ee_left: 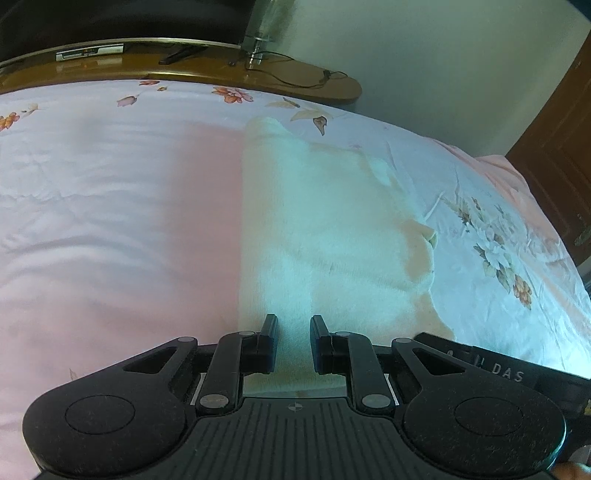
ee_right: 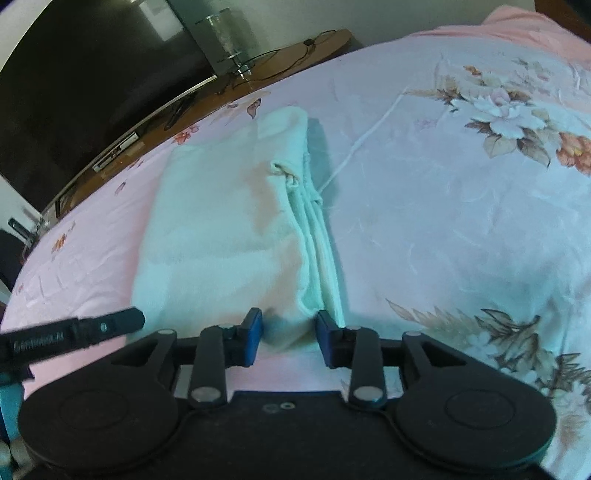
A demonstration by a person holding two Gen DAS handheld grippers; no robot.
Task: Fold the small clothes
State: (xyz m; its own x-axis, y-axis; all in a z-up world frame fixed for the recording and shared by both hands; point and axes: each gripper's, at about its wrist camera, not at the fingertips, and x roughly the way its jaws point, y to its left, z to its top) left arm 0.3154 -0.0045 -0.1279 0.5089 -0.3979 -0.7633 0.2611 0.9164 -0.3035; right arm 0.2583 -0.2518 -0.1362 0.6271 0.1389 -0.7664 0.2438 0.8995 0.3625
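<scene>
Folded cream garment (ee_left: 332,229) lies on a bed under a pink floral bedsheet (ee_left: 110,206), running from the lower centre to the upper centre of the left wrist view, left edge straight, right edge lumpy. Left gripper (ee_left: 293,345) at bottom centre, jaws a narrow gap apart, the garment's near edge lying in the gap; whether the pads actually press the cloth, cannot tell. In the right wrist view the same garment (ee_right: 221,229) sits centre-left, stacked layers and a small bunched fold showing along its right edge. Right gripper (ee_right: 290,339) at bottom centre, blue-padded jaws spread somewhat wider, with the near right corner of the garment between them; pads look just beside the cloth and not squeezing it. Tip of the left gripper (ee_right: 81,330) pokes in at lower left of the right wrist view, just beside the garment's near left corner. Large flower print (ee_right: 517,122) on the sheet at upper right. Wooden headboard shelf (ee_left: 288,79) at the top of the left wrist view carries a black cable (ee_left: 295,70) and a clear glass-like stand (ee_left: 266,29); a dark screen (ee_right: 92,74) fills the upper left of the right wrist view. Dark wooden door (ee_left: 557,158) at the right edge.
</scene>
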